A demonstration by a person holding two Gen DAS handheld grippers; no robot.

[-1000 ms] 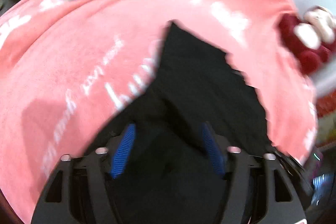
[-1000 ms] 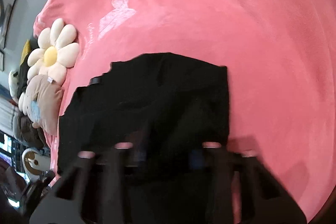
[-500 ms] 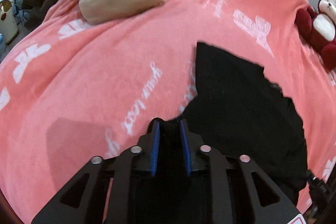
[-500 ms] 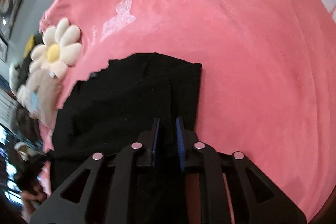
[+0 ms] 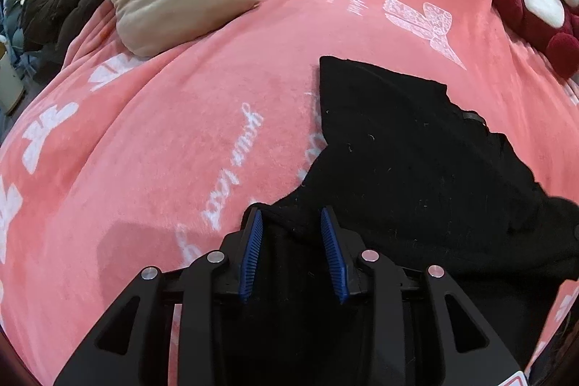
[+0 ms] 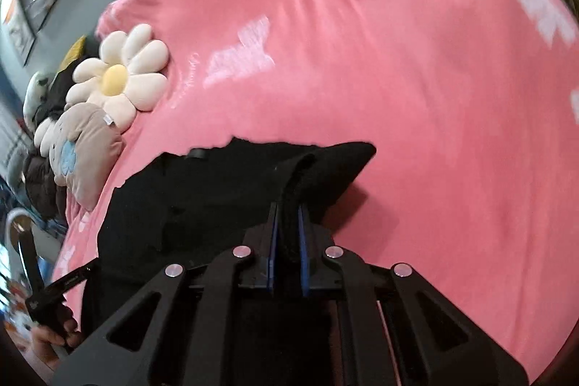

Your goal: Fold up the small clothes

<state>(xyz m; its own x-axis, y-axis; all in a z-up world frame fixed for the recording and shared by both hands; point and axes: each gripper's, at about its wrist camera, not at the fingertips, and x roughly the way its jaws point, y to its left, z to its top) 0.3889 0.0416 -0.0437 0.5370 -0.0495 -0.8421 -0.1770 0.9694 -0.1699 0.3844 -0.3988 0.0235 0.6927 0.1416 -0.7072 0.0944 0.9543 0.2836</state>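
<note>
Right wrist: right hand-held gripper clamped on black garment edge; left opening, cloth between.

Light is bright and even. Fisheye bending curves the pink fleece blanket at the edges; the right wrist view is blurred at its rim.

Black garment; pink blanket, white butterfly print.
</note>
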